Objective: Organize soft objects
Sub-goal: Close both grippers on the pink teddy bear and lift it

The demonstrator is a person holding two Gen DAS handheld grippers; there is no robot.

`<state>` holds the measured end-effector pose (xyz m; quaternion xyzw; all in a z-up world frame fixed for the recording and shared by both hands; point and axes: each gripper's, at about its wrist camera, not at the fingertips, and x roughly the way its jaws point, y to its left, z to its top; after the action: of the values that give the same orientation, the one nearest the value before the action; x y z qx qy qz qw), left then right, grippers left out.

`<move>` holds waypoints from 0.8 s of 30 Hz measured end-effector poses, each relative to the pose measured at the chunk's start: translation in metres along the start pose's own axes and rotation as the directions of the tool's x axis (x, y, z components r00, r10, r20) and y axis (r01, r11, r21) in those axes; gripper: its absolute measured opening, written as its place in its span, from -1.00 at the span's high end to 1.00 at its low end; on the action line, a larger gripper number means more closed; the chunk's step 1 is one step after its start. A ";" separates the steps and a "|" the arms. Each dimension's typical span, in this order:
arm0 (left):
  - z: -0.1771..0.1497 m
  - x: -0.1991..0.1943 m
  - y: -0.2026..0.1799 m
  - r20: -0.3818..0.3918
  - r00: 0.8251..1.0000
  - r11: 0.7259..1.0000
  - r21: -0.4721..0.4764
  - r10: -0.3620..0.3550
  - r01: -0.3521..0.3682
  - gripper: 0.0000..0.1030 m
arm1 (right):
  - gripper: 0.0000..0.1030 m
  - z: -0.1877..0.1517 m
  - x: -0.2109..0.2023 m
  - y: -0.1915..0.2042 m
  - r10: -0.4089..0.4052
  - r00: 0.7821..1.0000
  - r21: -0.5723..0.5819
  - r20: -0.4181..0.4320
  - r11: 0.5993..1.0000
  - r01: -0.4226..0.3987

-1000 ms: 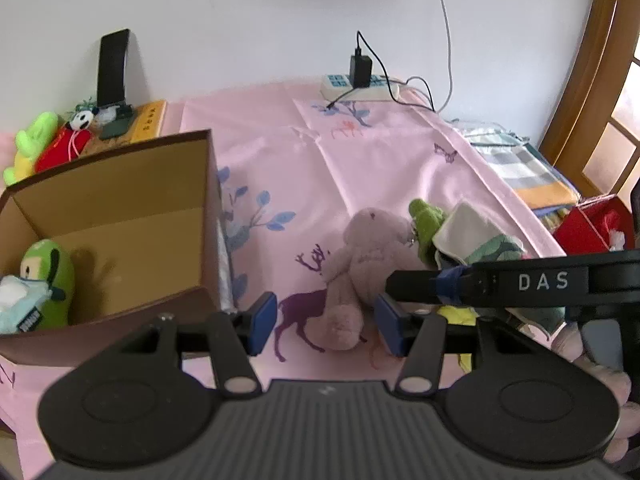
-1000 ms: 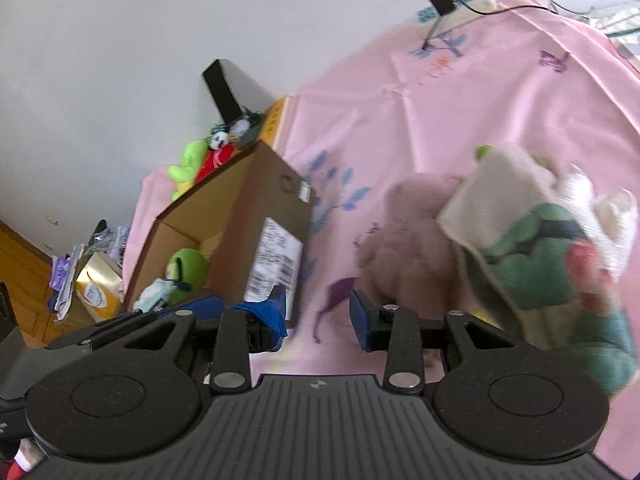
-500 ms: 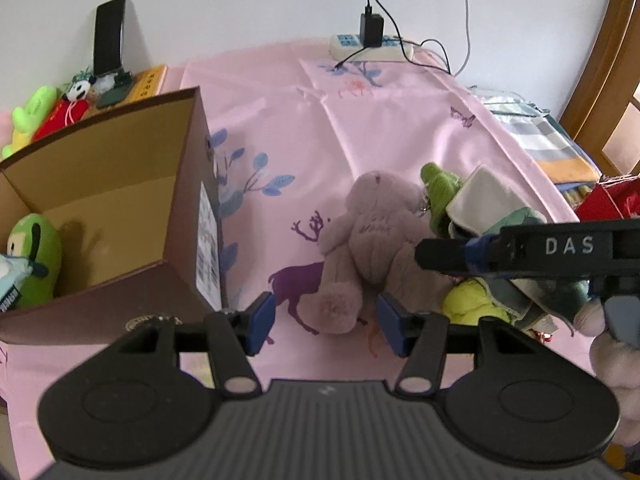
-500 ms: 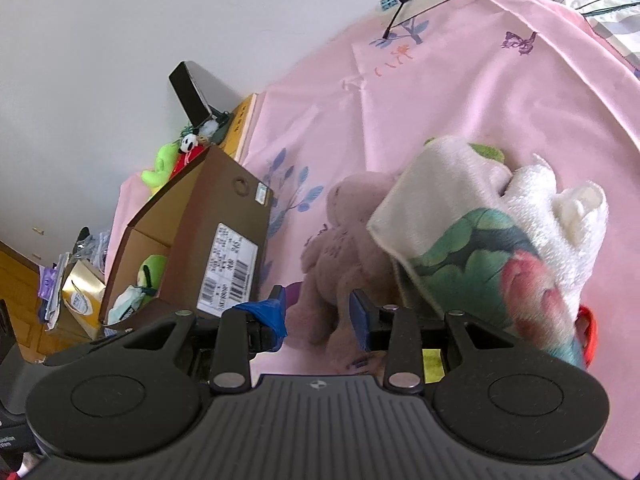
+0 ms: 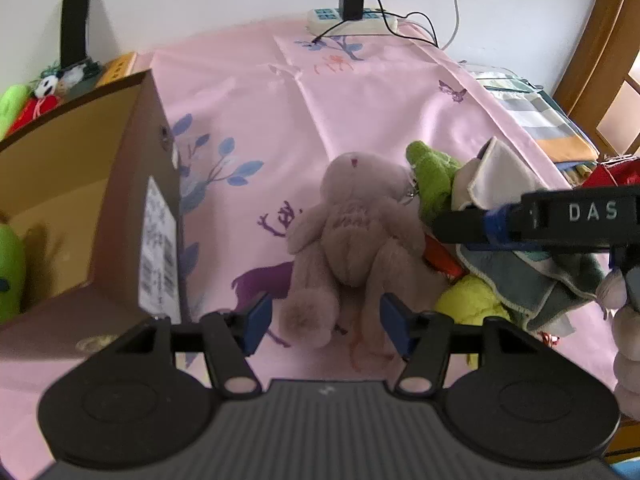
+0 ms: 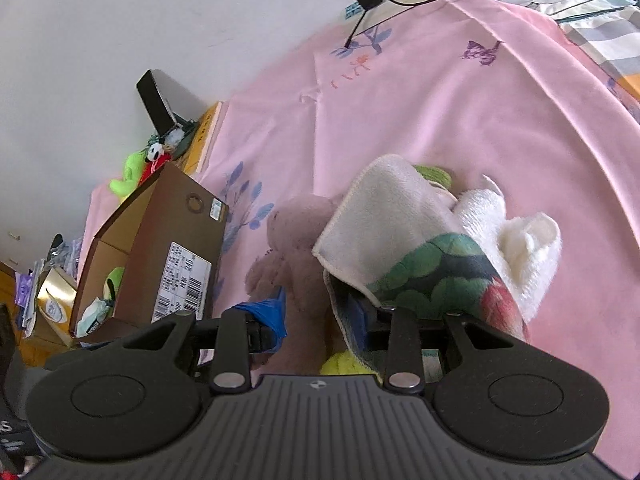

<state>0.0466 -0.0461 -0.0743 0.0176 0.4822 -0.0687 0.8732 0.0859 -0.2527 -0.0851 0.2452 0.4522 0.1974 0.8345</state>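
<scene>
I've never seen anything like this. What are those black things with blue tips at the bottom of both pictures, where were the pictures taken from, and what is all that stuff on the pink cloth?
There is no robot here. A person holds a hand tool with two fingers in each hand, and each tool carries a wide-angle camera looking along its fingers. One picture comes from the left gripper, the other from the right gripper.

On the pink cloth lies a mauve plush bunny, next to a heap of a green plush, a leaf-print towel and a white towel. To the left an open cardboard box already holds a green toy.

Neither tool holds anything yet. The left one's jaws are opening around the bunny's legs without pressing on them. The right one's jaws are closing at the leaf-print towel's edge.
</scene>
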 end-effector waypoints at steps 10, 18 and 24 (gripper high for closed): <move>0.004 0.030 0.019 -0.018 0.988 0.984 -0.093 -0.152 0.150 -0.46 | 0.65 0.016 0.045 0.016 -0.079 0.996 -0.067 -0.050 0.995 0.075; 0.004 0.054 0.016 -0.030 0.985 0.981 -0.098 -0.173 0.169 -0.78 | 0.58 0.022 0.067 -0.003 0.079 0.995 0.017 -0.067 0.997 -0.078; 0.004 0.055 0.023 -0.011 0.984 0.979 -0.102 -0.177 0.175 -0.42 | 0.65 0.018 0.064 0.002 0.106 0.993 0.006 -0.052 0.994 -0.106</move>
<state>0.0822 -0.0297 -0.1195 -0.0688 0.4933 -0.1212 0.8586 0.1337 -0.2201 -0.1172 0.2650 0.4606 0.2471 0.8103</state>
